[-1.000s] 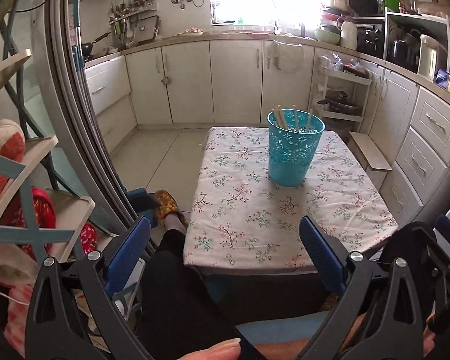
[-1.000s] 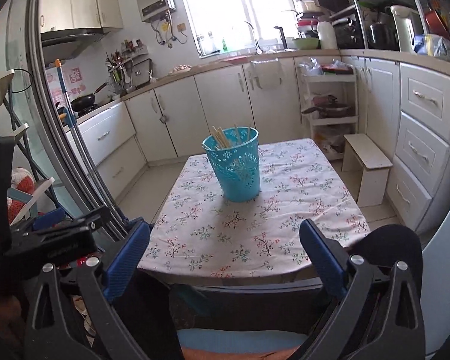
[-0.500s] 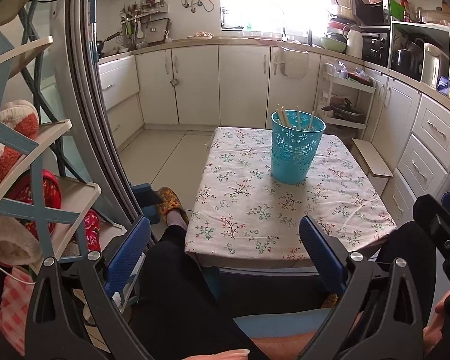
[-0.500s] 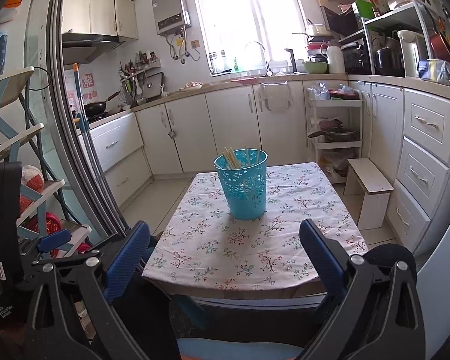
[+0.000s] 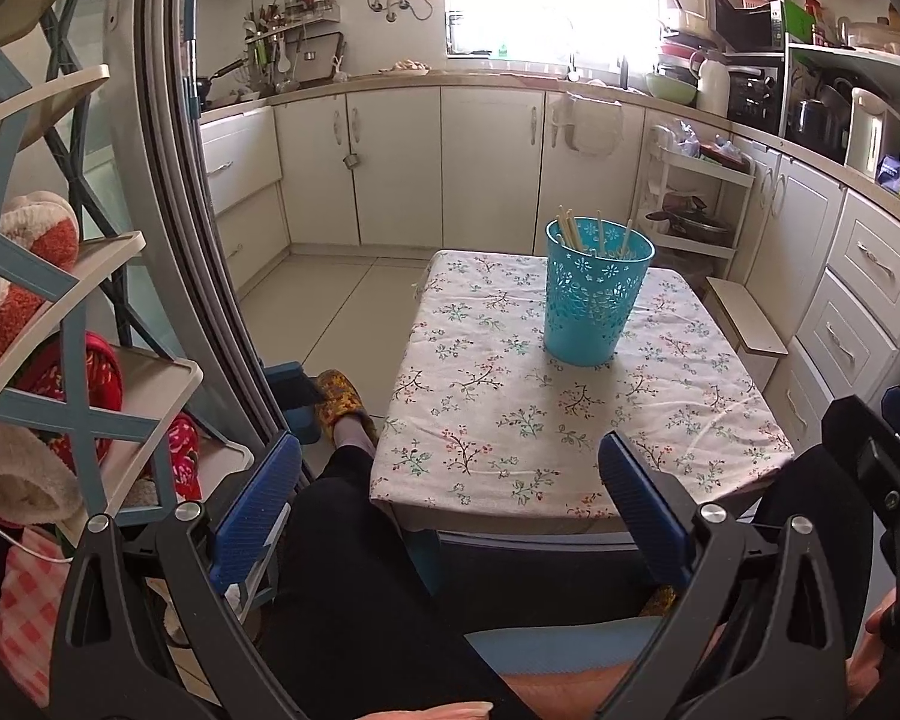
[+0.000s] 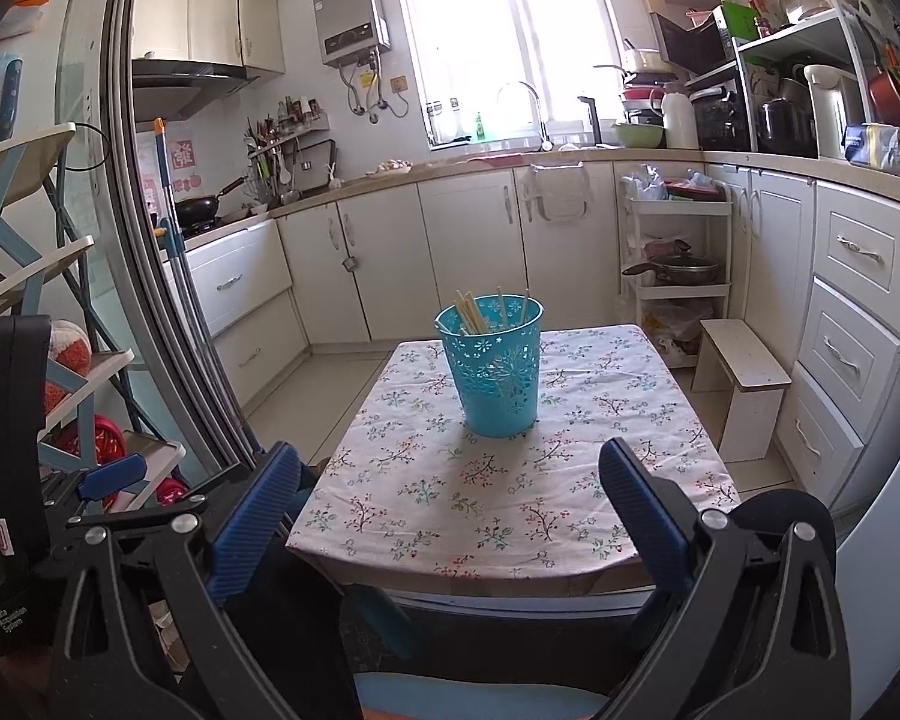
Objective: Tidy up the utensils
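Note:
A turquoise perforated cup (image 5: pixel 594 294) stands on a small table with a floral cloth (image 5: pixel 510 420), holding several wooden chopsticks (image 5: pixel 576 231). It also shows in the right wrist view (image 6: pixel 495 363) with the chopsticks (image 6: pixel 471 312). My left gripper (image 5: pixel 450 492) is open and empty, held back from the table's near edge above my lap. My right gripper (image 6: pixel 450 492) is open and empty, also short of the near edge of the table (image 6: pixel 492 516).
A blue shelf rack (image 5: pixel 60 312) with slippers stands at left beside a glass door frame (image 5: pixel 198 240). A small white stool (image 6: pixel 744 372) and a trolley (image 6: pixel 672 252) stand at right. Kitchen cabinets (image 5: pixel 438 168) run along the back and right.
Both grippers have risen and tilted up, so the table and cup sit lower in both views. Both stay open and empty.

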### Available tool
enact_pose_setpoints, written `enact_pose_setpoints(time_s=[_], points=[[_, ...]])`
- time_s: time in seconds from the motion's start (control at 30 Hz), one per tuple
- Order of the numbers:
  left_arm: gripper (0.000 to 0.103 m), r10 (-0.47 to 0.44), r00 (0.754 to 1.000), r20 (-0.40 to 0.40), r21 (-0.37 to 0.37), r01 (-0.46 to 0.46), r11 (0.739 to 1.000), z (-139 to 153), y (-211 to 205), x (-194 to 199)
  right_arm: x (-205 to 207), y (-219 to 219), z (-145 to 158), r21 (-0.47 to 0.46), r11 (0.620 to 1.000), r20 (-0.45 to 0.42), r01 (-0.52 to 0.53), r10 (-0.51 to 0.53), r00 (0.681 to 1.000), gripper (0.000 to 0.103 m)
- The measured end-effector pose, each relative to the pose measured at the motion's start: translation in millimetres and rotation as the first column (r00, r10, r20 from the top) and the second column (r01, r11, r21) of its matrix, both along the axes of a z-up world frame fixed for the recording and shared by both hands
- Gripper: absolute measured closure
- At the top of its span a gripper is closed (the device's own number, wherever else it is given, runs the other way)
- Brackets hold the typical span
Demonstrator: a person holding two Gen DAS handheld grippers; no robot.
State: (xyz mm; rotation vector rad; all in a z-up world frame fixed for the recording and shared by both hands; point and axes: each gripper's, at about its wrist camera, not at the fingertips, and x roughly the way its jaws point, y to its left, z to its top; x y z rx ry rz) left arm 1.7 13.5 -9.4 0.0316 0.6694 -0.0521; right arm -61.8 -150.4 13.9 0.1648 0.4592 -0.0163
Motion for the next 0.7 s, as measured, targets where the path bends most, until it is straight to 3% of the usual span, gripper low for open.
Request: enact_pose_setpoints(time_s=[0.7], points=[[0.007, 0.022, 1.000, 0.008, 0.016, -0.022, 1.000, 0.1, 3.5, 2.3, 0.7, -2.3, -0.5, -0.004, 1.000, -0.003, -0.009, 0.009, 1.000, 0.007]])
